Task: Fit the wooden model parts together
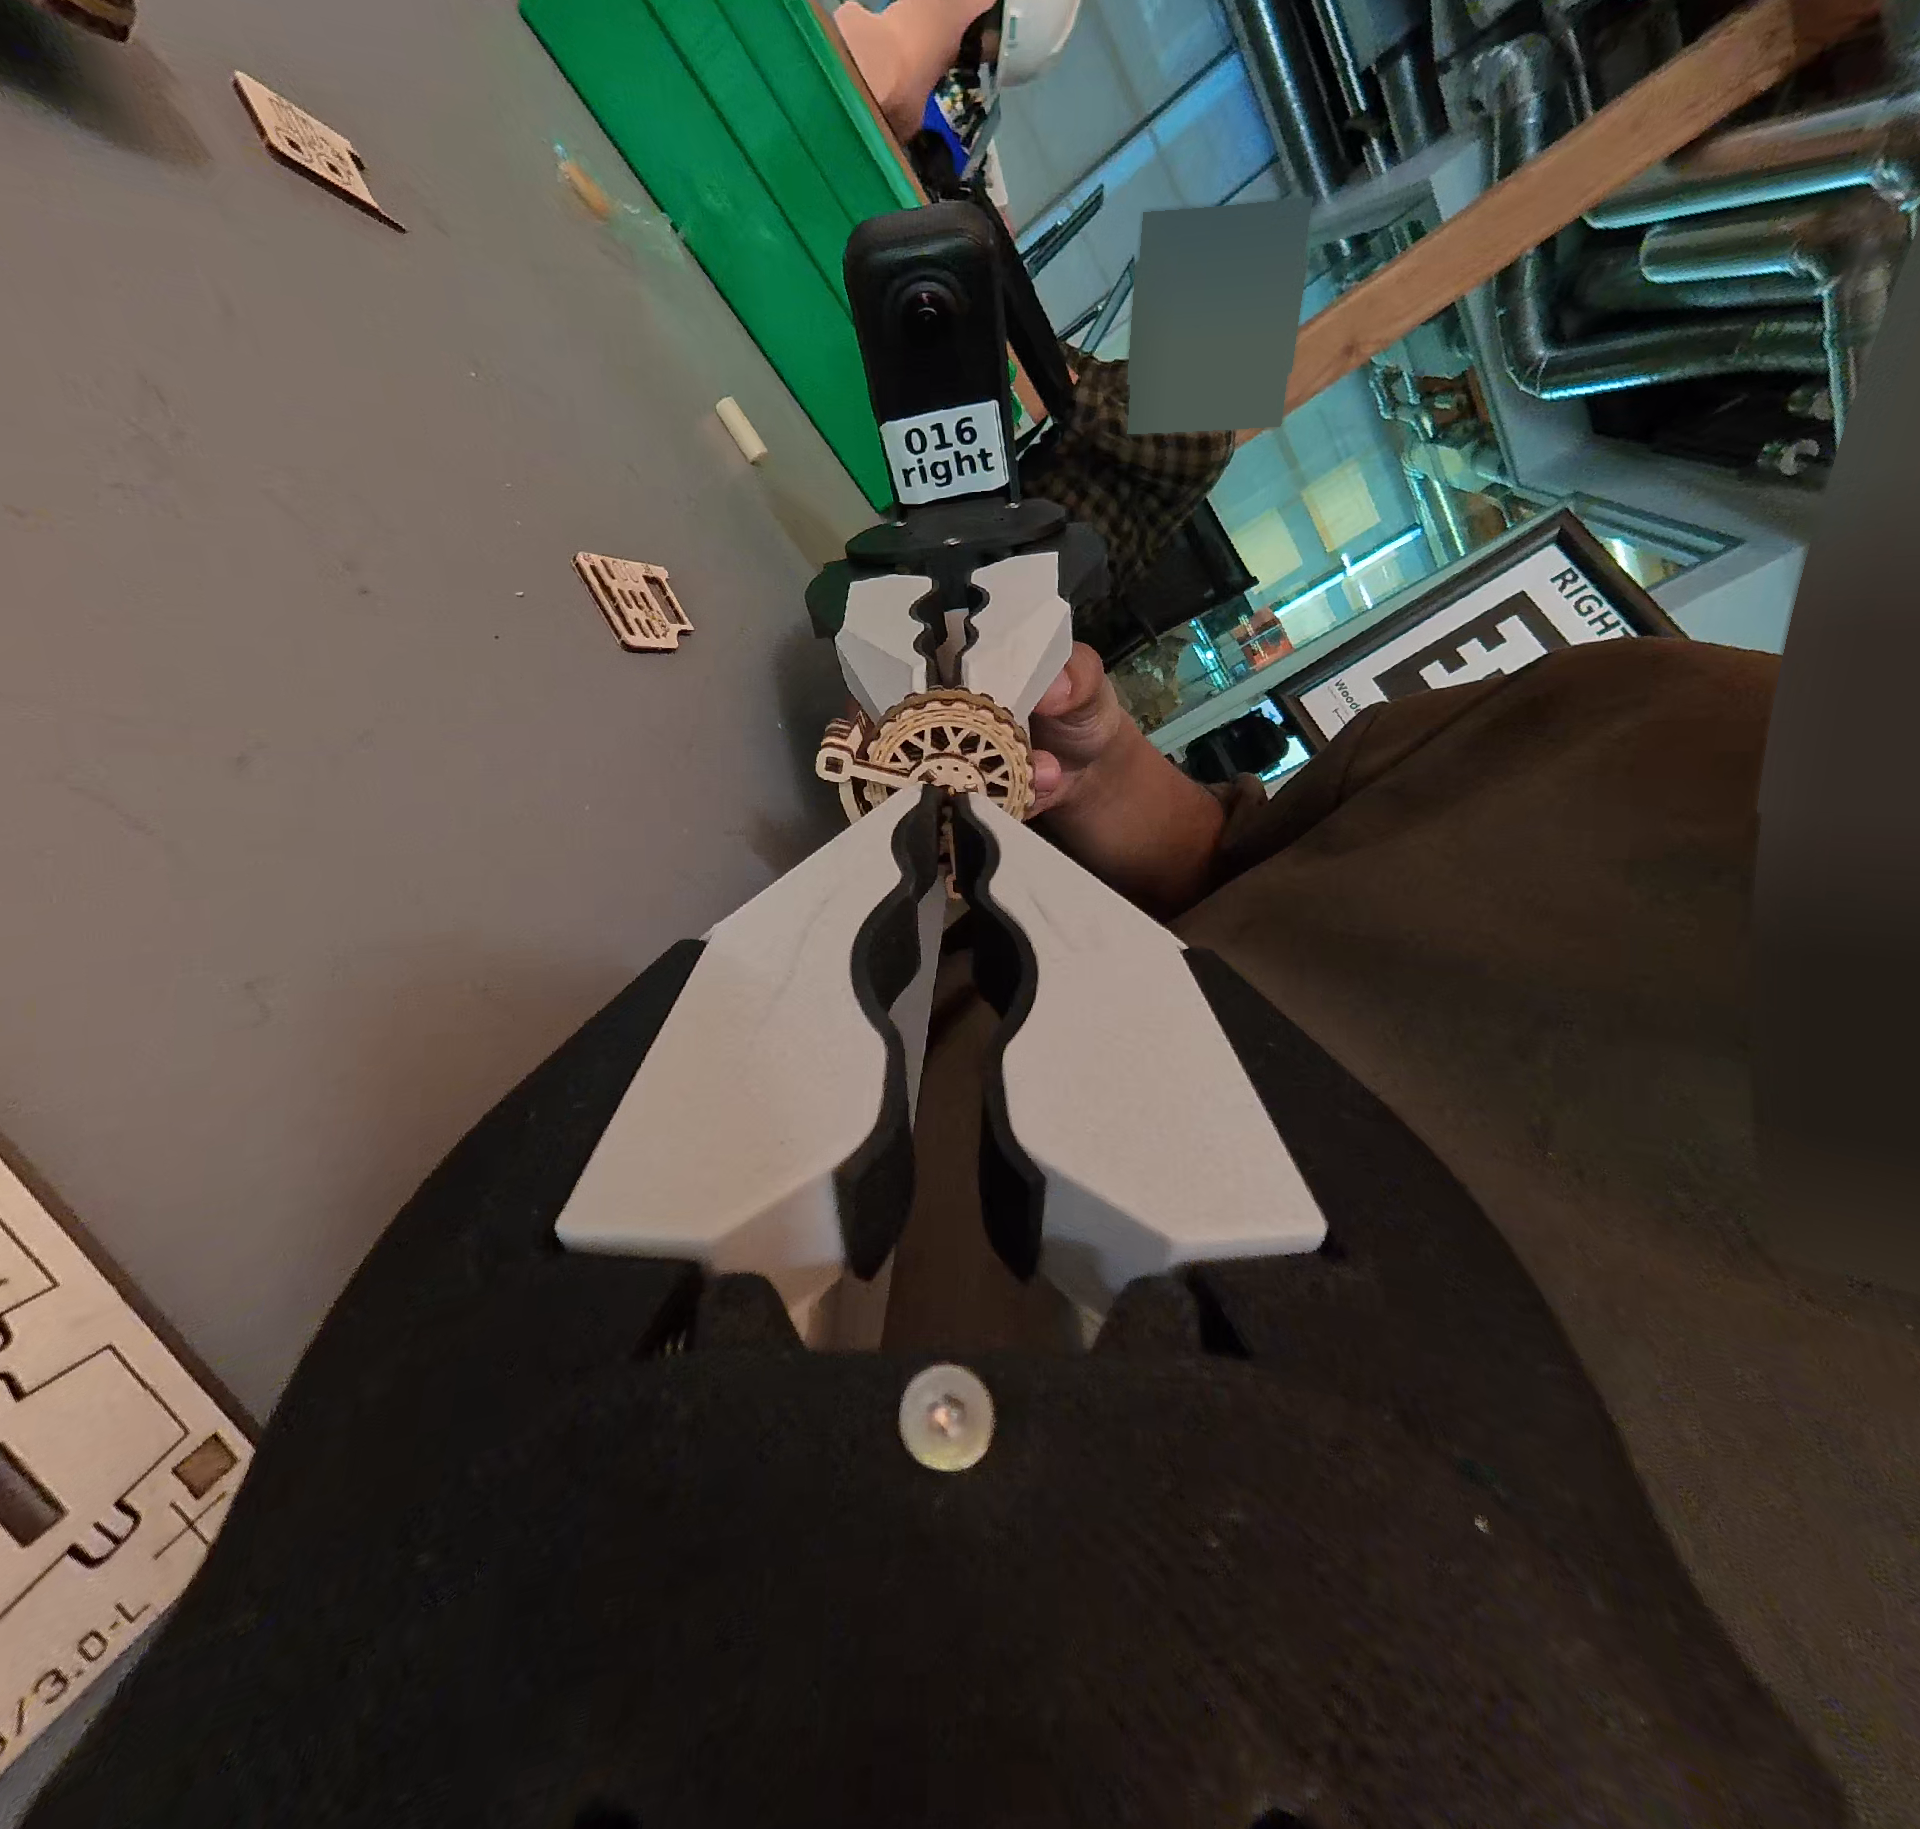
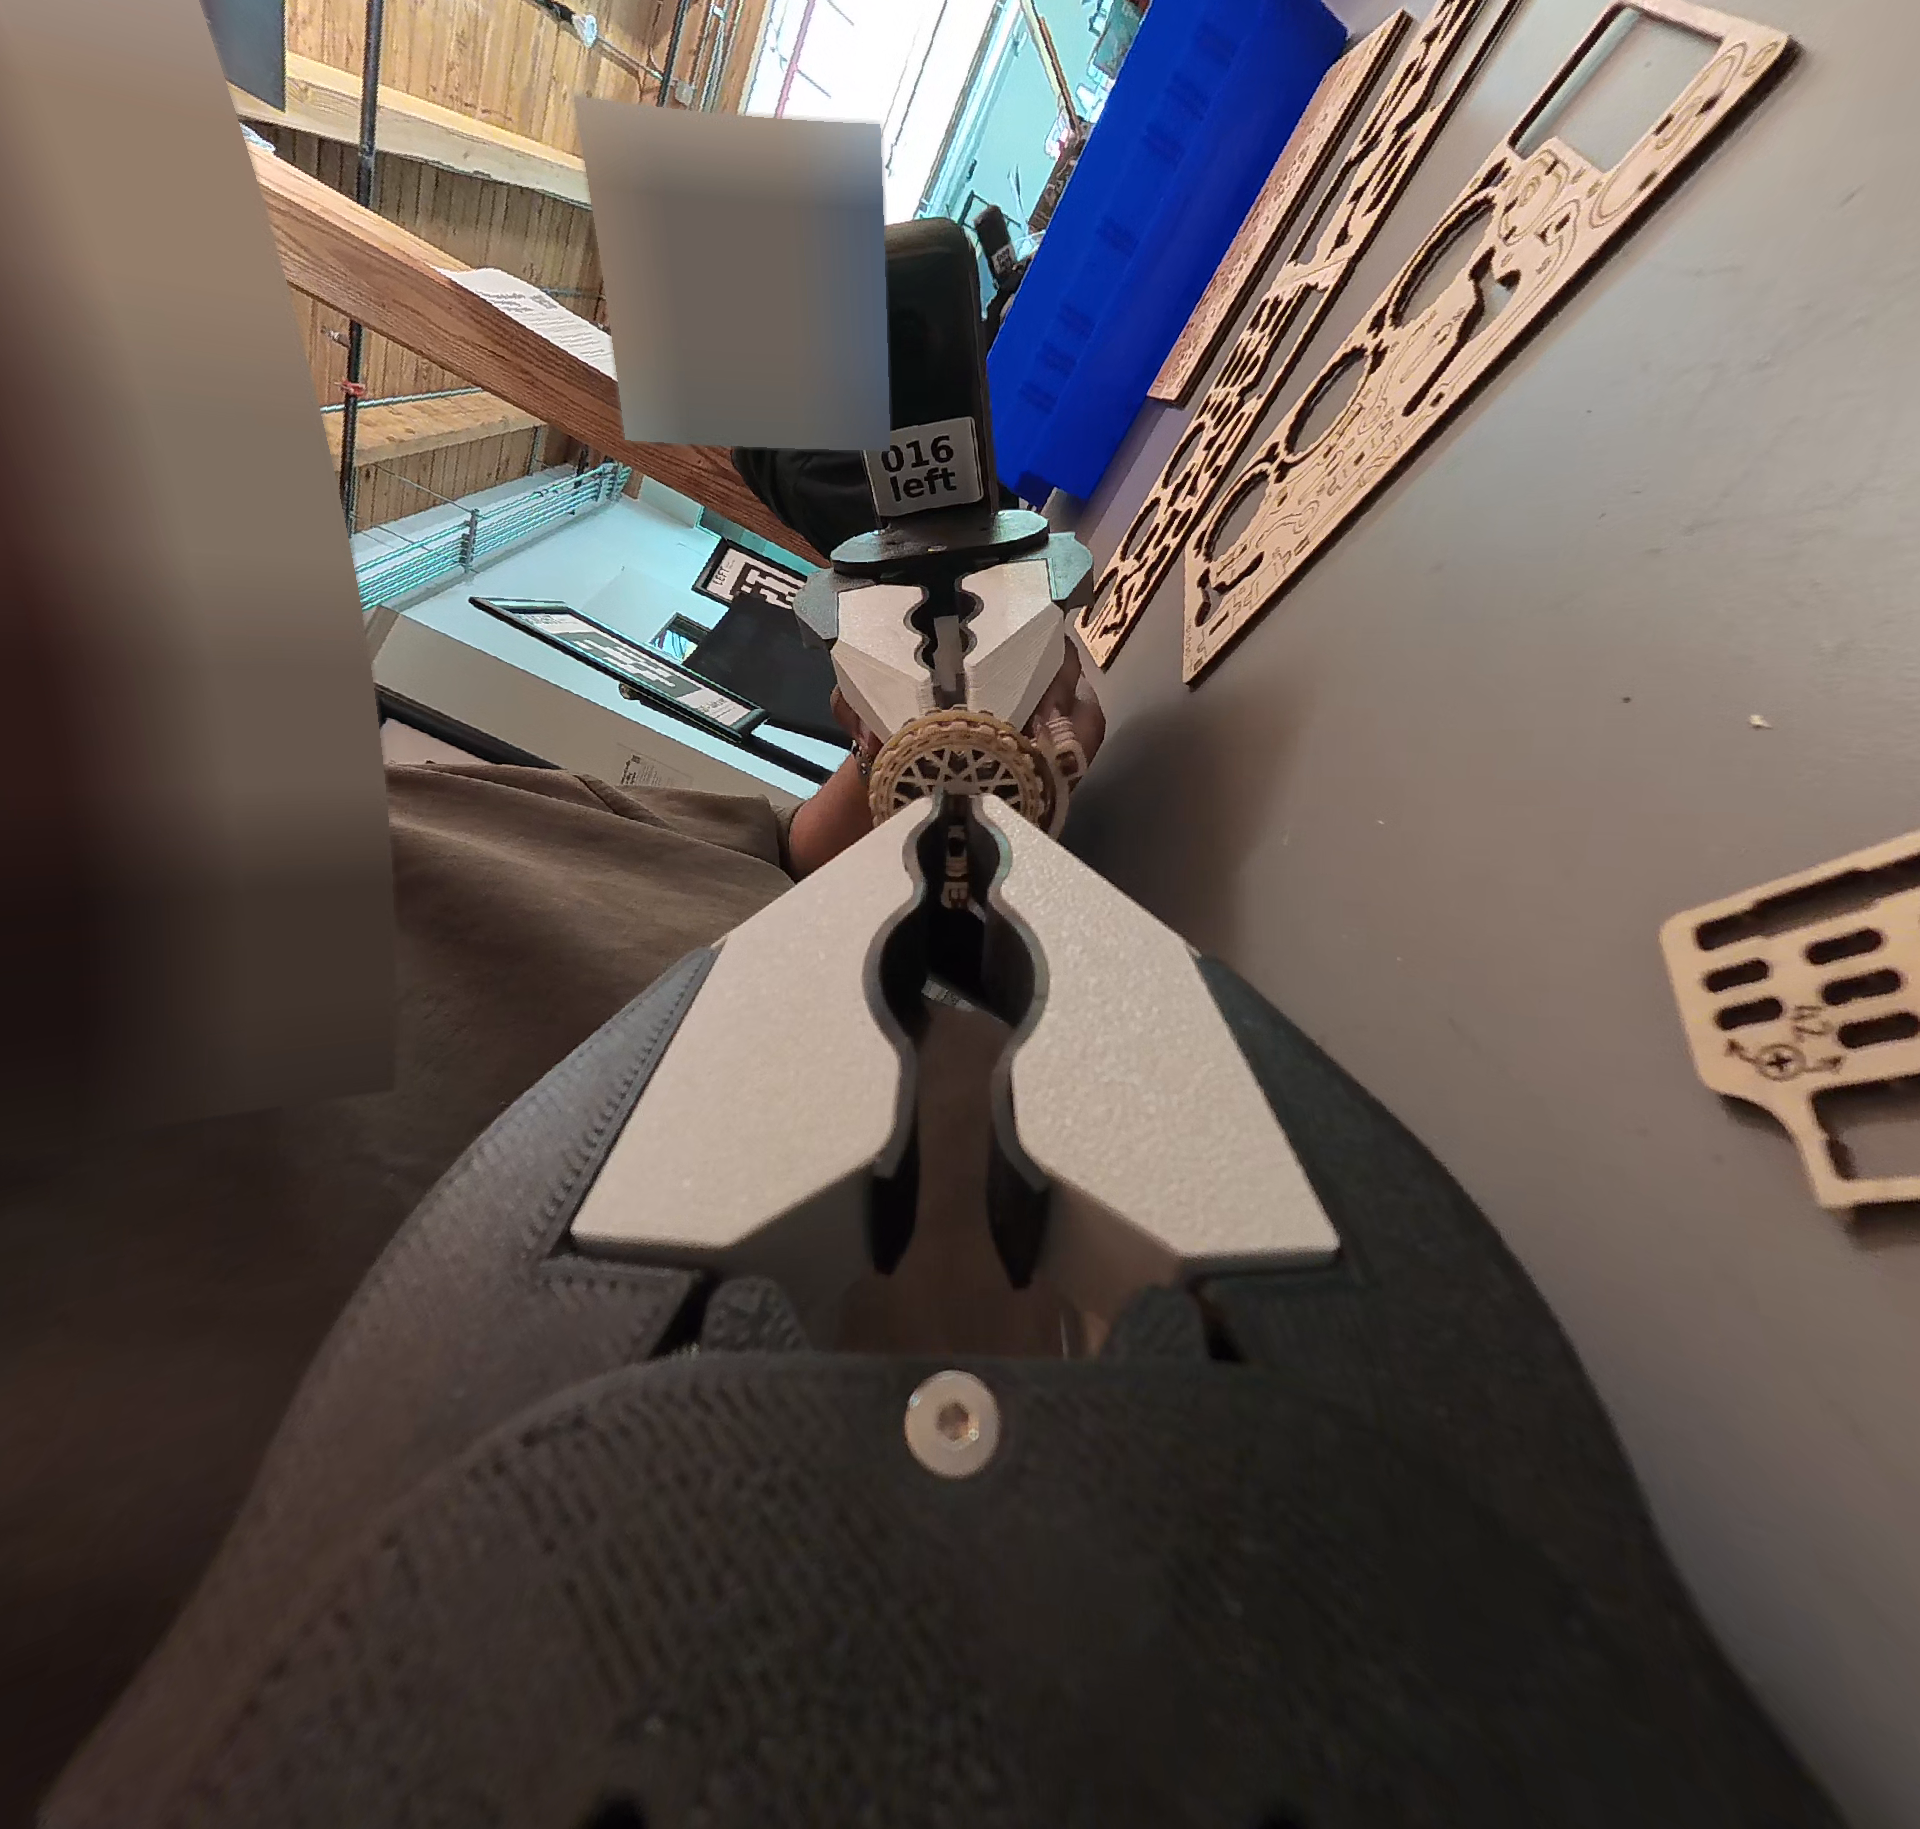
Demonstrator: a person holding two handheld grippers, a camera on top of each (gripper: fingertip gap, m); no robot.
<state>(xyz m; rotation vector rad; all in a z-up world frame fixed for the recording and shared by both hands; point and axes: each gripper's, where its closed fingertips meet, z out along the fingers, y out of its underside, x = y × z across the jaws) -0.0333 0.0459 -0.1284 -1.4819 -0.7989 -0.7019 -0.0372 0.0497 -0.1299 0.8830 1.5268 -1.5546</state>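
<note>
Left wrist view: wheel (image 1: 951,759), held in the air between both tongs, above the tabletop (image 1: 312,740) edge and in front of a person's brown-clad body.

Handling (judged): thin laser-cut plywood, very light, stiff across the face but brittle at the spokes and rim teeth; best taken by the rim or the hub edge, never by a spoke. Press-fit joints likely need a firm, straight push; twisting could snap a tab.

Appearance: pale wood, round, toothed rim, fine radial spokes, small hub. A smaller wooden part (image 1: 844,756) with a bar sits at its 9 o'clock, touching it.

Left tongs (image 1: 940,803): clenched on the wheel's near rim, at its 6 o'clock. Right tongs (image 1: 954,683): at the wheel's 12 o'clock, clamped onto the far rim. A hand (image 1: 1081,730) shows at 3 o'clock, behind the wheel.

Right wrist view: same wheel (image 2: 954,763) from the opposite side, right tongs (image 2: 951,808) near, left tongs (image 2: 948,690) beyond.

Surroundings: grey tabletop; punched plywood sheets (image 2: 1455,325) at 1 o'clock, a small slotted offcut (image 2: 1808,1010) at 4 o'clock, a blue bin (image 2: 1153,221); in the left view, a green bin (image 1: 727,169) and small offcuts (image 1: 634,600).
</note>
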